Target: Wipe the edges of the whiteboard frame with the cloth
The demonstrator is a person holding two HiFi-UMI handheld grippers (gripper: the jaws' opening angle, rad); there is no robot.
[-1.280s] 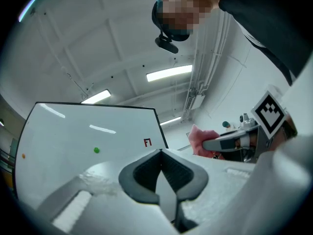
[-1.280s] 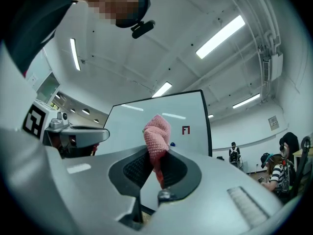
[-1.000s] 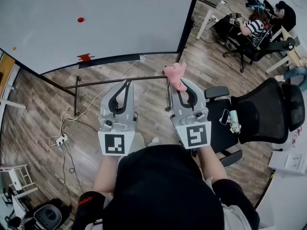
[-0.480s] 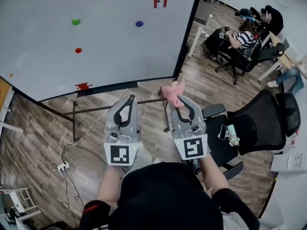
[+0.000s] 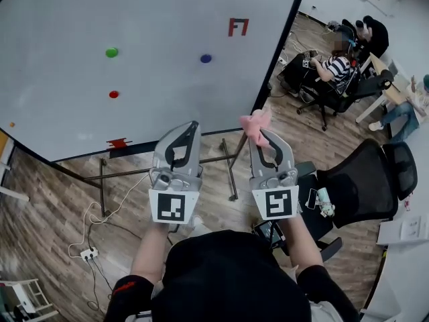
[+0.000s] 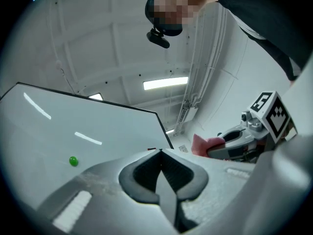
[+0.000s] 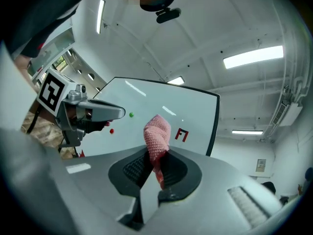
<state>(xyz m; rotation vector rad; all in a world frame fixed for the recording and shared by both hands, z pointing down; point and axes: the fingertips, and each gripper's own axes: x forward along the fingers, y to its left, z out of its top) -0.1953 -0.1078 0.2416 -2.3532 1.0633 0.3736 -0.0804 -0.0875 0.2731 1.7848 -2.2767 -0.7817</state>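
Observation:
The whiteboard [image 5: 134, 59] with its dark frame [image 5: 277, 52] fills the upper left of the head view, standing on a metal stand. My right gripper [image 5: 259, 134] is shut on a pink cloth [image 5: 255, 121], which sticks up from the jaws just below the board's lower right corner; the cloth [image 7: 157, 136] shows clearly in the right gripper view. My left gripper [image 5: 192, 127] is shut with nothing in it, held in front of the board's bottom edge [image 5: 174, 141]. In the left gripper view the frame's right edge [image 6: 164, 131] runs past the jaws.
Coloured magnets [image 5: 111, 52] and a red mark [image 5: 238, 26] sit on the board. A black office chair [image 5: 362, 180] stands at the right, with a seated person [image 5: 335, 62] at desks beyond. A power strip and cables [image 5: 87, 252] lie on the wood floor.
Both grippers have risen and moved forward toward the board's lower right corner, the cloth still held. The view has tilted up, showing more of the board.

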